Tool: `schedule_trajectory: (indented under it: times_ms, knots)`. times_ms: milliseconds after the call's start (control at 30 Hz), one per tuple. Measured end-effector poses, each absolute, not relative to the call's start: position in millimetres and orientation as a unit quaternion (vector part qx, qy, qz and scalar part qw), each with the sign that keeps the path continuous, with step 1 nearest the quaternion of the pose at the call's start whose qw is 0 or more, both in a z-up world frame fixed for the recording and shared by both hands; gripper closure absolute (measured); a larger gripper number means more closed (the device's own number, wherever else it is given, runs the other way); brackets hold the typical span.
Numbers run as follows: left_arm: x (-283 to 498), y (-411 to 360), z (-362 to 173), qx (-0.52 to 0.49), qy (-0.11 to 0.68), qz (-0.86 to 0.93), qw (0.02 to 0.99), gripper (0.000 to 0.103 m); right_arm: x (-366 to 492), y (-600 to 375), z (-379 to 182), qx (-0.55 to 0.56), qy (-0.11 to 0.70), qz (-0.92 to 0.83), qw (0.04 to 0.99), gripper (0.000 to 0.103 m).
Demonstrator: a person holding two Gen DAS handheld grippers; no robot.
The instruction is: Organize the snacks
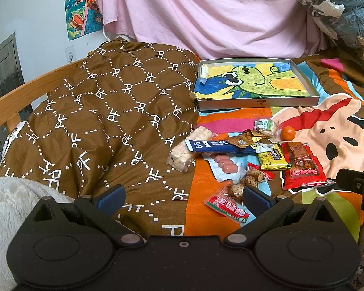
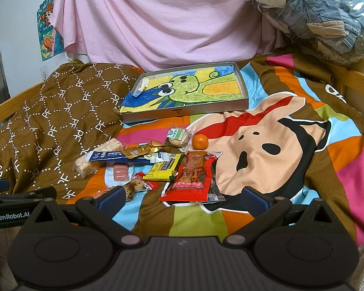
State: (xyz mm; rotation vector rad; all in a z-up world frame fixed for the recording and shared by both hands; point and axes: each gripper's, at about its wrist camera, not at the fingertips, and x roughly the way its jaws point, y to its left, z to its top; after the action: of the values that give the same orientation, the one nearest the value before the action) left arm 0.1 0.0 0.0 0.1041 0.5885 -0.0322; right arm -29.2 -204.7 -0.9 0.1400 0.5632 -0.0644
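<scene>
Brown cloth with white "PF" letters point(image 1: 104, 121) covers the left part of the bed, and a striped cover of many colours with a cartoon face point(image 2: 267, 145) covers the right part. The snacks lie in a loose heap near the middle of the bed, where the two cloths meet. In the heap are a pale rice bar in clear wrap point(image 1: 189, 149), a long dark blue packet point(image 1: 213, 145) that lies across the bar's right end, a pack of pink sausages point(image 1: 224, 165) just in front of it, a yellow packet point(image 1: 271, 158), a large red packet point(image 2: 194, 177) on the right side, a small orange fruit point(image 2: 200, 141) and a biscuit in a clear wrap with a green label point(image 2: 178, 135) on the far side. Behind the heap sits a flat grey box point(image 2: 244, 89) with a drawing of a green creature inside; no snack is in it.

The left claw point(image 1: 182, 197) is released, its blue pads wide apart, low over the brown cloth, and its right pad is beside a red and green packet point(image 1: 227, 206). The right claw point(image 2: 182, 197) is released too, near the front edge of the red packet, and it holds nothing.
</scene>
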Motion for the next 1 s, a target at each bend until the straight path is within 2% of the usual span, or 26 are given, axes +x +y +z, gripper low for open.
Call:
schedule_trajectory:
  times_ms: [800,1000]
  knots:
    - [12,0,2,0.051,0.312,-0.021,0.949,0.001,-23,-209,-2,0.091,0.290,-0.031,0.952,0.000]
    - [34,-1,14,0.084,0.308,-0.049,0.946,0.001,-15,-215,2,0.099,0.275,-0.032,0.956,0.000]
